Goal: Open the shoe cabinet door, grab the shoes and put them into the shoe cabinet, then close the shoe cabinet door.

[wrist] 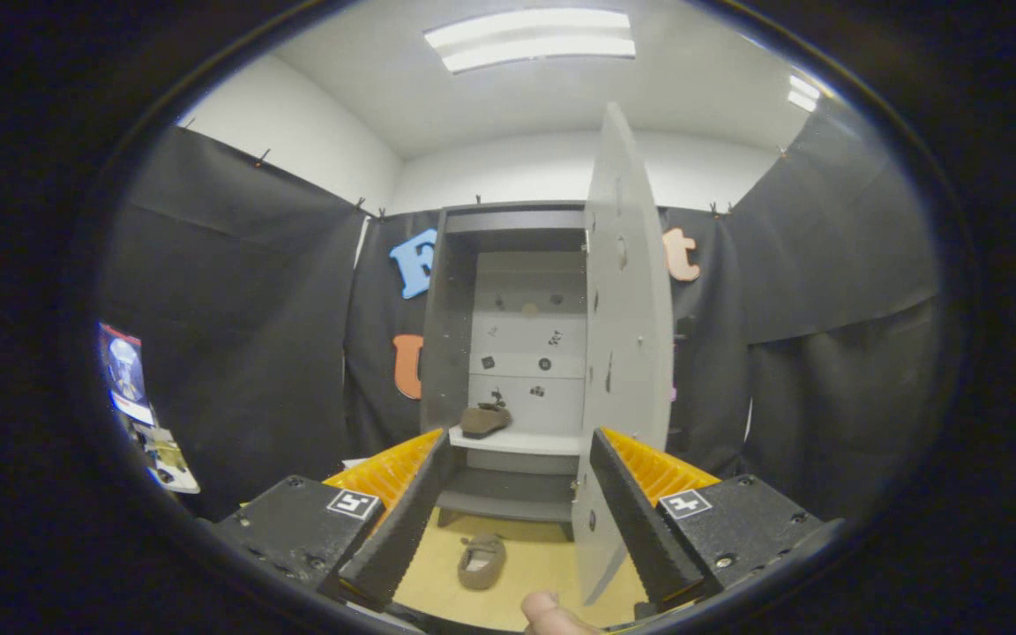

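Observation:
A grey shoe cabinet [459, 309] stands ahead against the booth wall. Its door [627, 353] is swung wide open toward me, edge-on, just ahead of my right finger. One brown shoe [484, 420] lies on the white shelf [517, 441] inside the cabinet. A second brown shoe [482, 561] lies on the wooden floor [543, 564] in front of the cabinet, between my fingers and a little ahead of them. My gripper [517, 529] is open with nothing between its fingers. A fingertip of a person's hand [548, 613] shows below the fingers.
Black cloth walls close the booth on the left and right. Some printed cards [151, 423] hang on the left wall. A lower cabinet shelf [508, 494] sits beneath the white one. Ceiling lights [530, 40] shine overhead.

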The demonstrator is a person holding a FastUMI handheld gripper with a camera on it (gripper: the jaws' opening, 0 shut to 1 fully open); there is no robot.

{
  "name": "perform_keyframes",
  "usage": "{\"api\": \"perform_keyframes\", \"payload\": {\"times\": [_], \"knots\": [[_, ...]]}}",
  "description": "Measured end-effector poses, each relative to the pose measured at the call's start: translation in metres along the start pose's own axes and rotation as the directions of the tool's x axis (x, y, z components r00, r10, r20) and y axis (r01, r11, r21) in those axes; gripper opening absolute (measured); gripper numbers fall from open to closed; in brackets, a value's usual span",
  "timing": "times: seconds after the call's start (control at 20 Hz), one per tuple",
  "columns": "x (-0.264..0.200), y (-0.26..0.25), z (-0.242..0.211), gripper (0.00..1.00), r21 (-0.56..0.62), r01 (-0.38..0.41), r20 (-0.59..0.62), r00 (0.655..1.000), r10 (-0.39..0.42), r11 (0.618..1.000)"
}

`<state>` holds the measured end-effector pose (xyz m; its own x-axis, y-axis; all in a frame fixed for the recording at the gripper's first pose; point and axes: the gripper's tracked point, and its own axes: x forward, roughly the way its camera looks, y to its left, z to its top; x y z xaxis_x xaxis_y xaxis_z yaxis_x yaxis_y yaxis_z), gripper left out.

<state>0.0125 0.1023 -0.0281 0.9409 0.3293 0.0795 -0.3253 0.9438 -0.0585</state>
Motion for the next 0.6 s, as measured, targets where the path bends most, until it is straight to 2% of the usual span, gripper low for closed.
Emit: {"api": "perform_keyframes", "payload": {"times": [0.4,0.6], "knots": [[0.09,0.044,-0.104,1.0,0.061,-0.032,-0.138,0.99,0.04,0.998],[0.135,0.061,-0.182,1.0,0.051,-0.008,-0.234,0.972,0.02,0.999]]}}
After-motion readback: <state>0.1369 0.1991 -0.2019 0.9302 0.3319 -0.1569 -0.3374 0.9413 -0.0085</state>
